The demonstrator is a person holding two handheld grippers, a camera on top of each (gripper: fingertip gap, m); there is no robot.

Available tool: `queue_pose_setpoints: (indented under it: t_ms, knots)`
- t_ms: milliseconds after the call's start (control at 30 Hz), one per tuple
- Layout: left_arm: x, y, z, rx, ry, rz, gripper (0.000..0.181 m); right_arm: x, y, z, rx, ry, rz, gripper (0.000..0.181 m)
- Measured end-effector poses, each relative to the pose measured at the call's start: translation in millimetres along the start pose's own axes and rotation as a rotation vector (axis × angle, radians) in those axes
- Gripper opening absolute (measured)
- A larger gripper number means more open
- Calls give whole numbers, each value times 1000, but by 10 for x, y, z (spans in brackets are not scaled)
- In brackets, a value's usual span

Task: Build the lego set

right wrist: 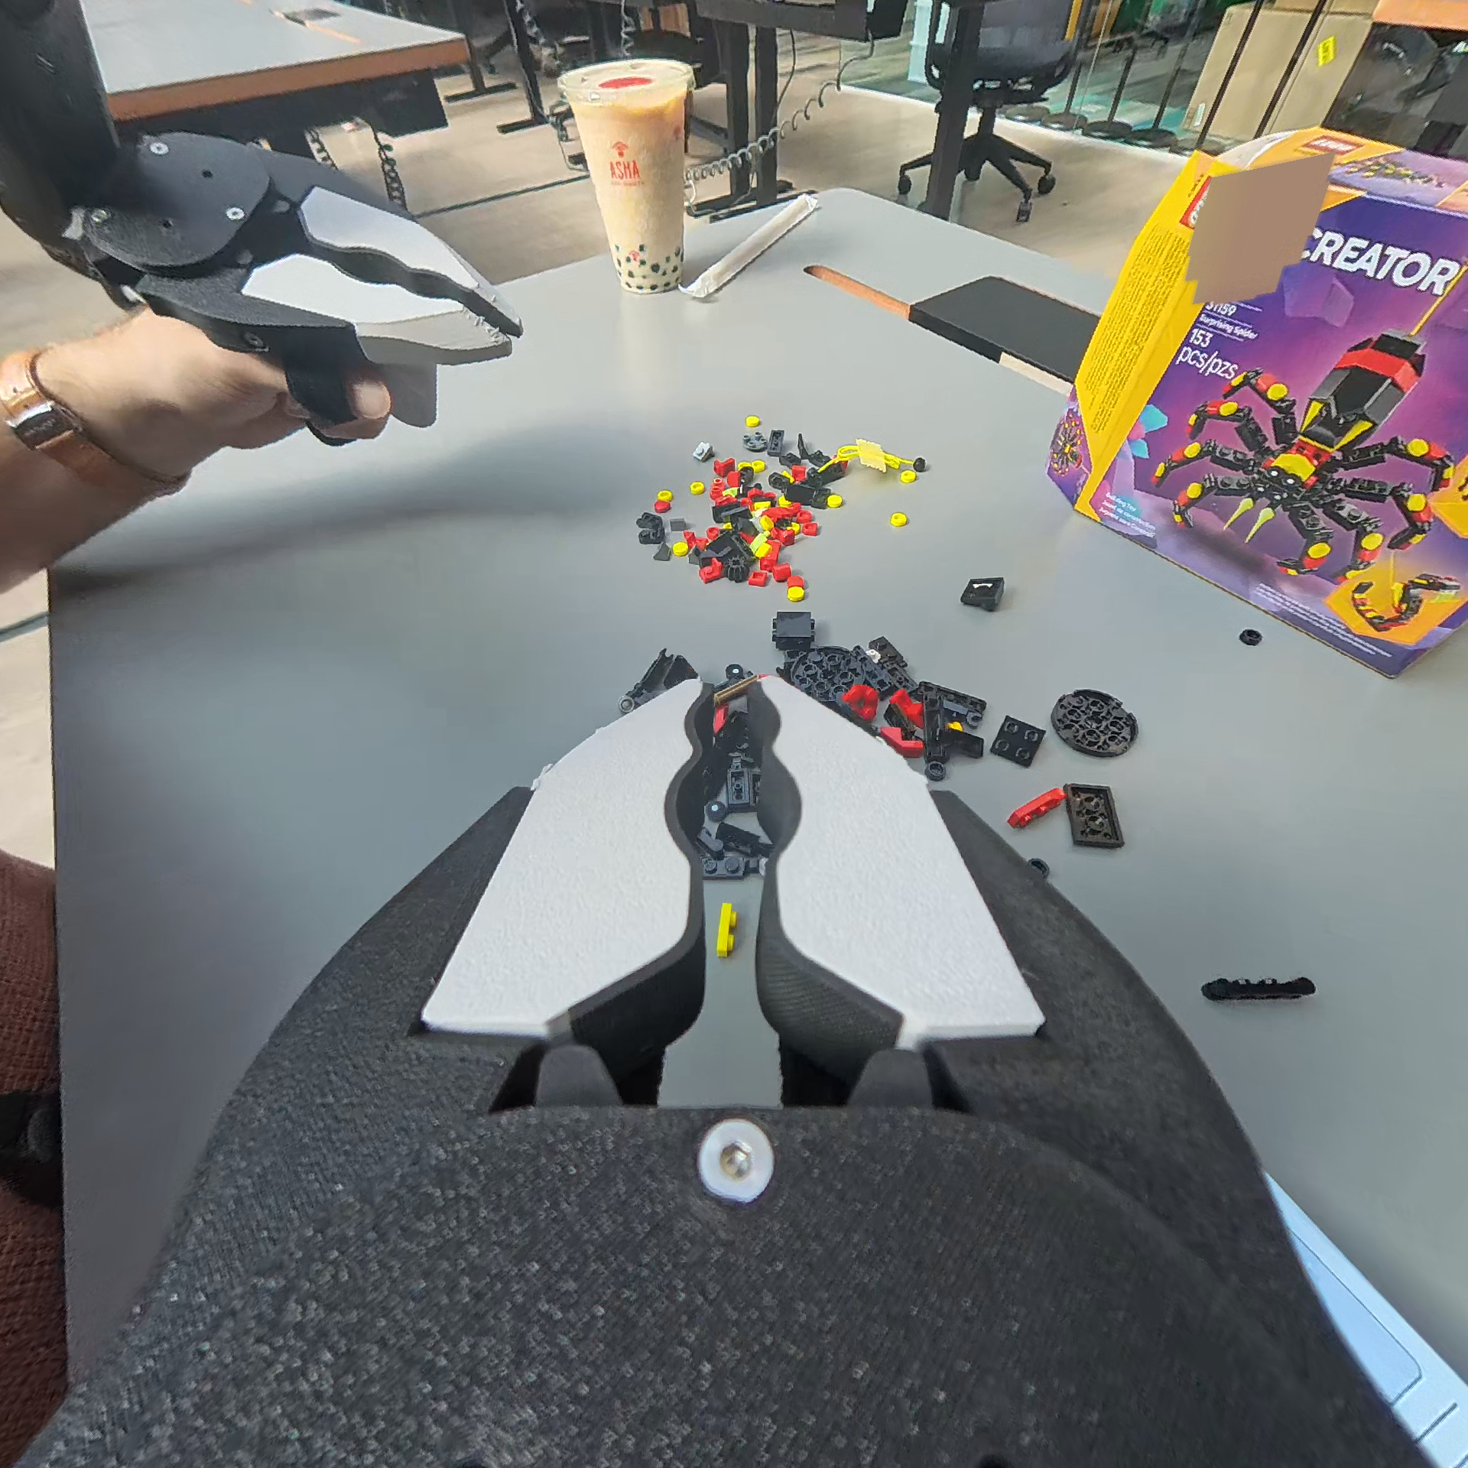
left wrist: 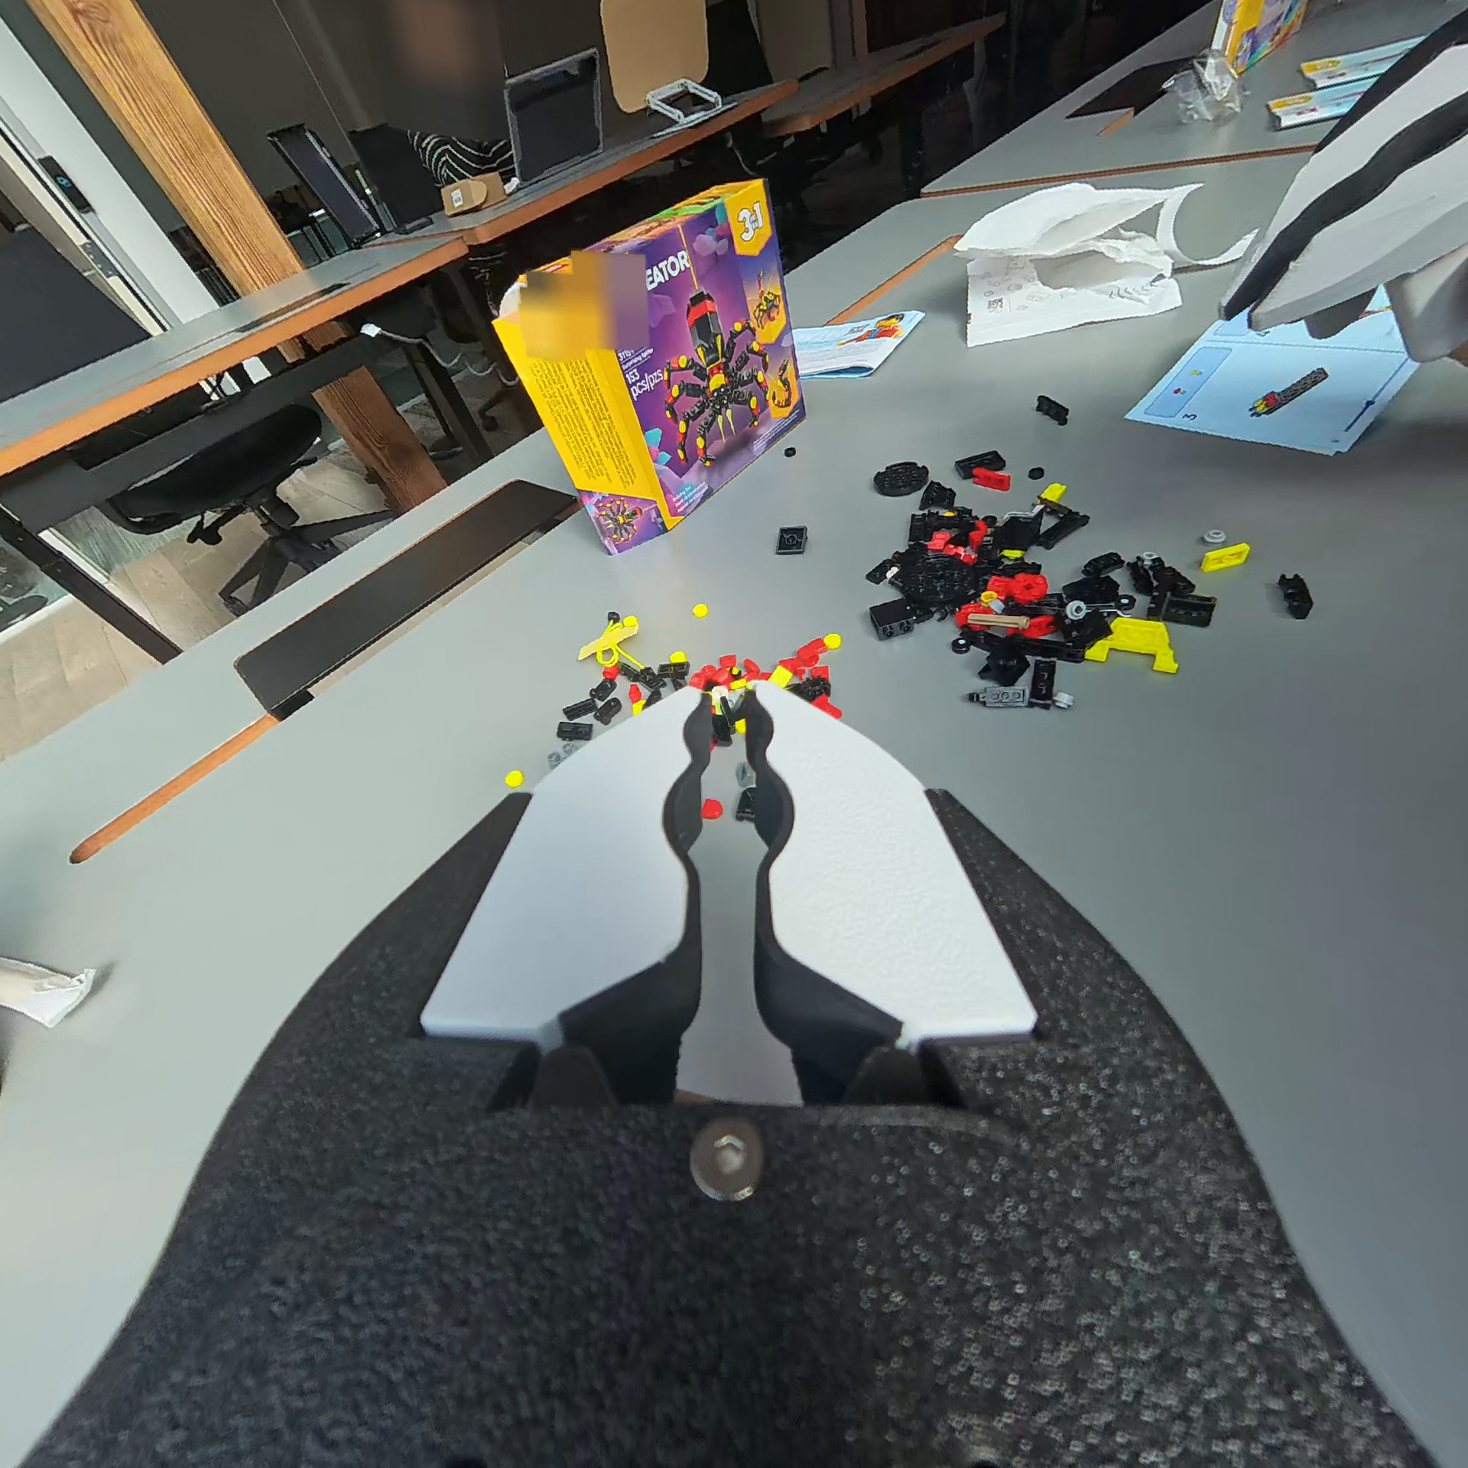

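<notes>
Loose lego pieces lie on the grey table in two piles. The small pile of red, yellow and black bits lies beyond my left gripper, which is held above the table with its jaws together and nothing in them. It also shows in the right wrist view, held by a hand. The bigger, mostly black pile lies under my right gripper, shut and empty. The left wrist view shows that gripper raised over the open instruction booklet.
The purple and yellow set box stands at the table's far side. A drink cup and a wrapped straw stand at the far edge. Torn white paper bags and a leaflet lie behind the piles.
</notes>
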State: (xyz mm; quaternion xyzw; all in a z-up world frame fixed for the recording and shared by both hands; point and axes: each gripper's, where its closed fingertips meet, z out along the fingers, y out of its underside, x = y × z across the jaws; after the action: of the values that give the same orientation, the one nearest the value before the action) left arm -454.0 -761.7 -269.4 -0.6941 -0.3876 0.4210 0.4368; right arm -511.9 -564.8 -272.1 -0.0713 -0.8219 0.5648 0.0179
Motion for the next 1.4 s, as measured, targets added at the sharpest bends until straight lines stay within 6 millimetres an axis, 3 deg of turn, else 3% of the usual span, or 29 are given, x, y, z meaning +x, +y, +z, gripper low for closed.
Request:
queue_pose_setpoints:
  t_ms: [233, 433, 633, 733, 1000, 1200, 1400]
  knots:
    - [-254, 151, 153, -101, 24, 87, 16, 46, -3, 165, -8, -4, -7, 12]
    - [-482, 278, 527, -173, 105, 121, 0, 65, 65, 219, 0, -11, 16, 12]
    - [-694, 451, 916, -245, 223, 170, 21, 88, 146, 237, -2, -17, 52, 13]
    - [-797, 506, 1026, -270, 278, 204, 22, 116, 165, 234, -10, 2, 45, 14]
    - [-907, 491, 1053, -306, 341, 260, 21, 290, 118, 165, 38, 97, 66, 14]
    - [-723, 454, 937, -263, 448, 234, 22, 560, -26, -10, 165, 272, 65, 14]
    - [-582, 397, 929, -232, 519, 232, 23, 615, -38, -32, 190, 306, 80, 24]
